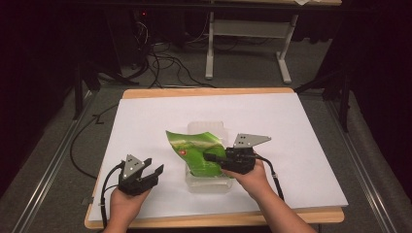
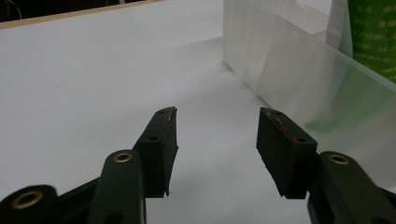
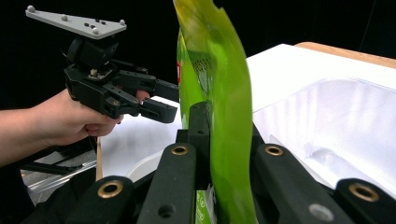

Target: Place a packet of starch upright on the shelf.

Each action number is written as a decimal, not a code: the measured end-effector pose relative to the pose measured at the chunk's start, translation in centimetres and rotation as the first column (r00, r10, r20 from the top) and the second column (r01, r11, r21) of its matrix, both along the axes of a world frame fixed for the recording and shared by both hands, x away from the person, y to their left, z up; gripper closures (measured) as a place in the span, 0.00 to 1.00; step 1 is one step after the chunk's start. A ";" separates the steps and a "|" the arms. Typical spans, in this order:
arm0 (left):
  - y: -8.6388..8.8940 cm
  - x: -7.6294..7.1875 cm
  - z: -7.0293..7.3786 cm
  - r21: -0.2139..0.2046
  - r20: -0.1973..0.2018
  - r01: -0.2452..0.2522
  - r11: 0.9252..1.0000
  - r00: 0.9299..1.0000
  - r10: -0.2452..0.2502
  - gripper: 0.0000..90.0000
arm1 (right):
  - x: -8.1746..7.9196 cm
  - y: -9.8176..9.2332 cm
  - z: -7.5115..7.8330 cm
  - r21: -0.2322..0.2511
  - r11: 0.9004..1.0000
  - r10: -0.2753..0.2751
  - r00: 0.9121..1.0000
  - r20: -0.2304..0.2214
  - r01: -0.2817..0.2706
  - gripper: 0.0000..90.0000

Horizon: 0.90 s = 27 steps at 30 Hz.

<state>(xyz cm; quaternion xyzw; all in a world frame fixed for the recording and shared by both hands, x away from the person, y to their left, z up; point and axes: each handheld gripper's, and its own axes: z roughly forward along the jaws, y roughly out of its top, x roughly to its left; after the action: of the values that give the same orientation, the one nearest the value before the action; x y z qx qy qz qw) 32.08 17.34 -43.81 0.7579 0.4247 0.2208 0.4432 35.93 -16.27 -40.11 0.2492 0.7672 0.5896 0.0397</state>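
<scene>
High view: a white sheet [image 1: 291,126] covers a wooden-edged table [image 1: 204,91]. Near its centre sits a clear, thin-walled plastic tub [image 1: 206,182], rectangular with rounded corners. A glossy green pouch [image 1: 197,150], flat and crinkled, lies tilted over the tub, its long axis running from about 11 o'clock down to 5 o'clock. The right gripper [image 1: 210,157], black with a grey three-cornered plate, points toward 9 o'clock and is clamped on the pouch's lower right edge. The left gripper [image 1: 153,167] sits at about 8 o'clock from the tub, held low over the sheet, jaws apart and empty, pointing toward 2 o'clock.

Left gripper view: two matte black jaws stand spread over the smooth white sheet [image 2: 93,70]. The tub's translucent wall [image 2: 289,65] runs at 1 o'clock, with the green pouch [image 2: 373,37] showing behind it.

Right gripper view: the jaws pinch the pouch [image 3: 219,93], which rises edge-on toward 12 o'clock, bowed and shiny. The tub's hollow [image 3: 336,121] lies at 3 o'clock; the left gripper [image 3: 170,100] hangs open at 10 o'clock.
</scene>
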 end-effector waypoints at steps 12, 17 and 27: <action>-0.1 0.0 0.0 0.002 0.001 0.003 1.000 1.000 -0.003 0.54 | -0.1 -0.2 0.2 -0.003 0.999 -0.037 0.999 -0.009 0.037 0.71; -0.4 0.0 -0.1 0.000 -0.002 0.009 1.000 1.000 -0.009 0.54 | -1.3 -1.7 0.9 -0.025 0.995 -0.100 0.995 0.021 0.101 0.63; -2.4 -0.7 -0.1 -0.036 -0.004 0.047 0.998 0.999 -0.047 0.64 | -4.2 -5.1 1.1 -0.068 0.981 -0.181 0.982 0.053 0.184 0.66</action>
<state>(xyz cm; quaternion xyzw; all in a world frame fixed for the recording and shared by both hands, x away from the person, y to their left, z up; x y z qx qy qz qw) 31.43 14.97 -43.93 0.7601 0.4120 0.2007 0.4607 31.69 -21.40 -38.96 0.3031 0.7609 0.5609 0.1205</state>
